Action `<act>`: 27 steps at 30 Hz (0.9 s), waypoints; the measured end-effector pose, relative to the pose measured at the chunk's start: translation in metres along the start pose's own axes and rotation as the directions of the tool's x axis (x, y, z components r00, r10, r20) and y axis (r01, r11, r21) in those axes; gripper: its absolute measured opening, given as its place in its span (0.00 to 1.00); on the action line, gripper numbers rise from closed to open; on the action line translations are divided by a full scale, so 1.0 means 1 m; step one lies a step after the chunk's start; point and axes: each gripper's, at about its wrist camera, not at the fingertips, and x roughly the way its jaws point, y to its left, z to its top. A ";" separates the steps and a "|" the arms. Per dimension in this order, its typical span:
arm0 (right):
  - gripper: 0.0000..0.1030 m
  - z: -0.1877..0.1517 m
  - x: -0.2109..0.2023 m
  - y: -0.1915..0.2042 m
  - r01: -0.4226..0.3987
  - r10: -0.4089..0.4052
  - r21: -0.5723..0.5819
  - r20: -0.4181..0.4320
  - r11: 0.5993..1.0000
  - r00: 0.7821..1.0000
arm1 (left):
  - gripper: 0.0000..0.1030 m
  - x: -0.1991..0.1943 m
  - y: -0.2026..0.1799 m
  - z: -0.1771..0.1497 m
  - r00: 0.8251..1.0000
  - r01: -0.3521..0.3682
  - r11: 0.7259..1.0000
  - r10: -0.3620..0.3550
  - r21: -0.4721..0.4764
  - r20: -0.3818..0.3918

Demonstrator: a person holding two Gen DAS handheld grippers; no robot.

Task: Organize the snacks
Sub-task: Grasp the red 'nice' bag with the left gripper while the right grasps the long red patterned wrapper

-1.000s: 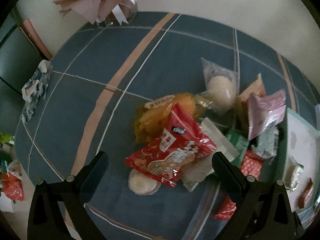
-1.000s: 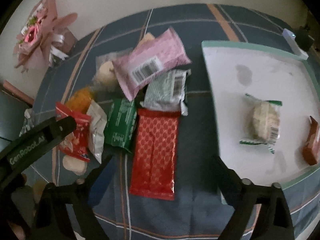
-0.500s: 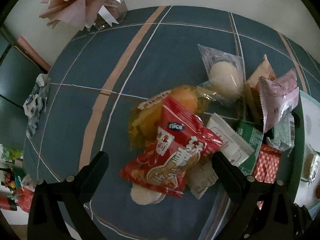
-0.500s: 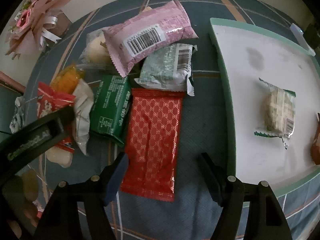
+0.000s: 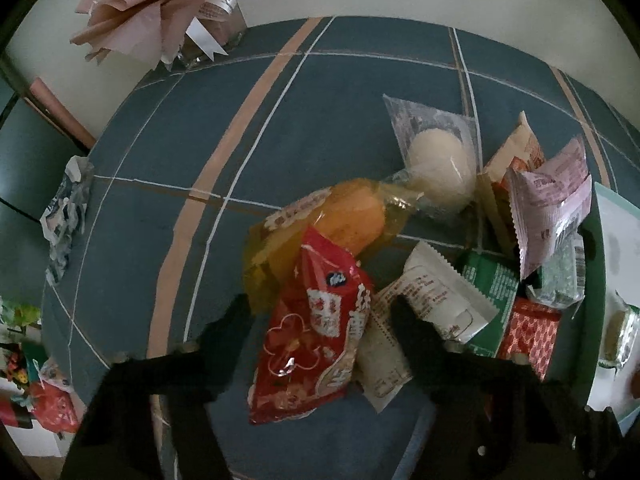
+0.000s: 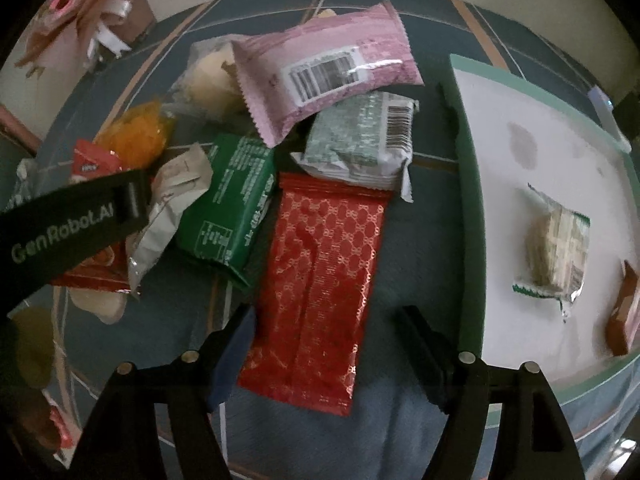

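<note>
Left wrist view: blue tablecloth point(image 5: 168, 208) with tan and white stripes covers the table, cream wall behind, pink paper bouquet point(image 5: 160, 4) at the far edge. Left gripper point(image 5: 320, 312) has just been closing; the red snack bag point(image 5: 316, 340) sits between its jaws, but whether the pads press it I cannot tell. Right wrist view: right gripper point(image 6: 326, 322) is released, jaws either side of the red patterned bar point(image 6: 320, 280) lying flat on the cloth. White tray point(image 6: 520, 208) with green rim sits just right of the snack pile, holding a wrapped cracker pack point(image 6: 558, 248)
</note>
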 end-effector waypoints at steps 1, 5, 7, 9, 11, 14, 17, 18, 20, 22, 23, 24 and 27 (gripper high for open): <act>0.75 0.000 0.001 0.002 0.005 -0.005 -0.004 0.001 1.000 1.000 | 0.57 0.002 0.000 -0.001 1.000 0.001 1.000 -0.001 -0.002 -0.008; 0.73 0.001 0.002 0.008 0.018 -0.018 -0.008 0.009 1.000 1.000 | 0.51 0.003 0.002 0.000 1.000 0.016 1.000 -0.017 -0.017 -0.015; 0.68 0.002 0.001 0.009 0.023 -0.023 -0.004 0.013 1.000 1.000 | 0.48 0.003 0.003 0.000 0.999 0.032 0.999 -0.032 -0.026 -0.015; 0.55 0.003 -0.001 0.009 0.044 -0.044 0.003 0.024 0.999 0.999 | 0.44 0.002 0.005 0.000 0.999 0.047 0.998 -0.048 -0.039 -0.014; 0.52 0.006 -0.002 0.007 0.033 -0.033 0.020 0.022 0.999 0.999 | 0.42 0.002 0.007 0.001 0.998 0.063 0.996 -0.064 -0.055 -0.013; 0.48 0.008 -0.001 0.005 0.029 -0.030 0.040 0.022 0.999 0.999 | 0.41 0.001 0.012 0.002 0.996 0.082 0.994 -0.083 -0.078 -0.009; 0.47 0.011 -0.002 -0.002 0.012 -0.013 0.056 0.019 0.998 1.000 | 0.39 0.000 0.017 0.002 0.995 0.099 0.990 -0.099 -0.097 0.000; 0.47 0.011 -0.002 -0.005 0.003 -0.004 0.064 0.017 0.998 1.000 | 0.39 -0.001 0.017 0.003 0.994 0.109 0.988 -0.109 -0.105 0.004; 0.47 0.011 -0.005 -0.012 -0.014 0.013 0.079 0.013 0.997 1.000 | 0.38 -0.004 0.018 0.006 0.991 0.131 0.984 -0.131 -0.121 0.012; 0.46 0.012 -0.006 -0.017 -0.036 0.035 0.101 0.008 0.994 0.999 | 0.38 -0.007 0.020 0.005 0.990 0.142 0.981 -0.140 -0.130 0.022; 0.46 0.013 -0.007 -0.019 -0.051 0.050 0.114 0.005 0.992 0.999 | 0.37 -0.009 0.021 0.005 0.989 0.145 0.980 -0.143 -0.132 0.029; 0.46 0.015 -0.009 -0.029 -0.059 0.059 0.121 0.003 0.991 0.998 | 0.37 -0.012 0.020 0.004 0.989 0.149 0.980 -0.145 -0.136 0.036; 0.46 0.016 -0.015 -0.040 -0.073 0.073 0.133 0.004 0.988 0.997 | 0.36 -0.019 0.023 0.003 0.986 0.164 0.976 -0.157 -0.145 0.059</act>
